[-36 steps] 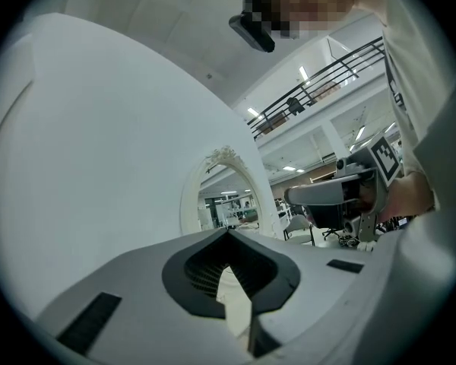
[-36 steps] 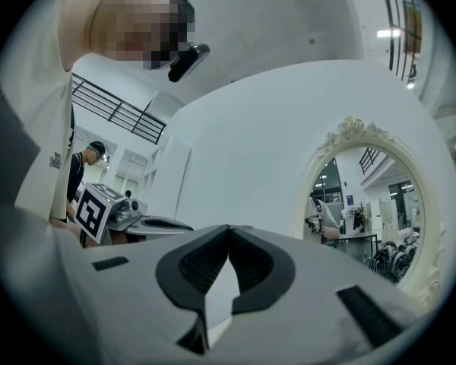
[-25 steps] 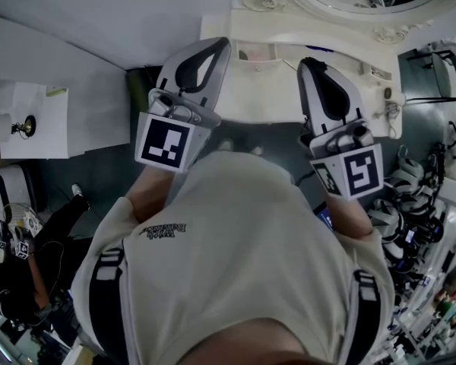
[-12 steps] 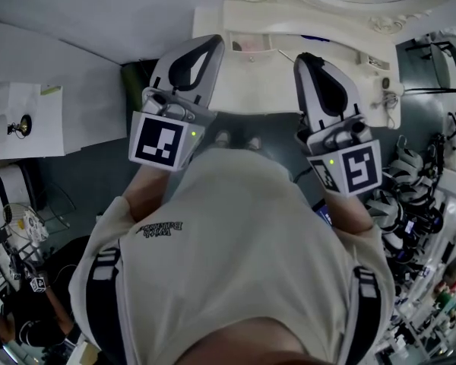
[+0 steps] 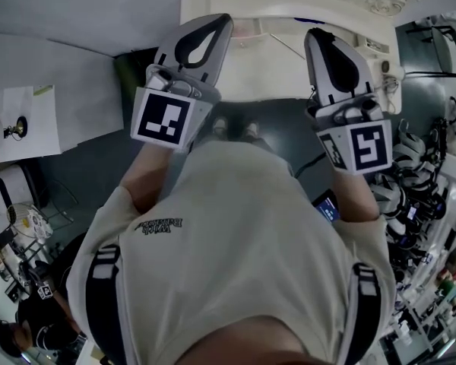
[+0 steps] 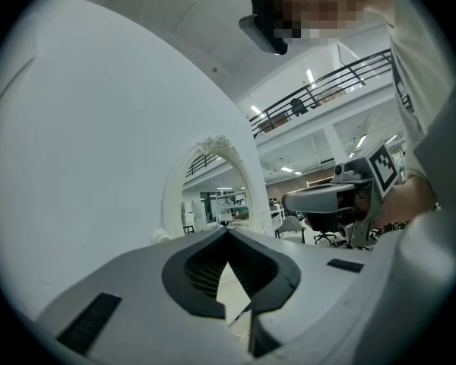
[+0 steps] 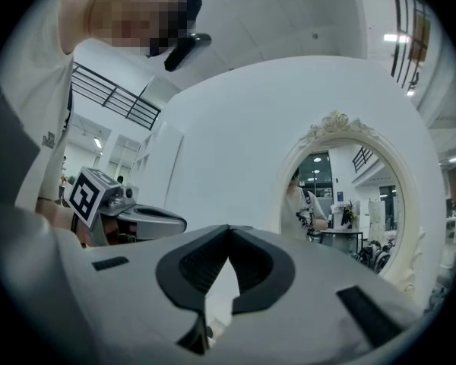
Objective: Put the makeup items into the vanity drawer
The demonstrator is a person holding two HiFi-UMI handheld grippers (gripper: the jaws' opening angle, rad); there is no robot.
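White vanity top (image 5: 251,74) across the far part of the head view, ornate mirror frame (image 5: 380,4) just beyond it, grey floor and the person's own torso nearer. Both claws out over the top, level, side by side and well apart.

Left gripper (image 5: 219,23) closed on nothing: tips touching in its own view, only a small diamond-shaped gap behind them with a pale surface showing through. Right gripper (image 5: 319,35) likewise pinched shut and empty, tips meeting in front of the oval mirror (image 7: 349,196). Probably kept shut simply for the approach, with nothing picked and no target chosen.

Makeup items hard to make out. Small pinkish thing (image 5: 247,29) on the far part of the top, between the two claws. Thin stick-like piece (image 5: 287,46) just right of it. A few small bits (image 5: 385,67) near the right end. All too small to name with any certainty.

Drawer not seen in any view. Presumably under the near edge of the top, hidden from above, and by all signs not yet pulled out.

Looks like the very start: nothing stowed, nothing gripped. Most likely calls next for one claw on the drawer pull, hence perhaps the level aim toward the vanity, and for jaws spread before any grab. Some risk of knocking the small pieces about with shut tips.
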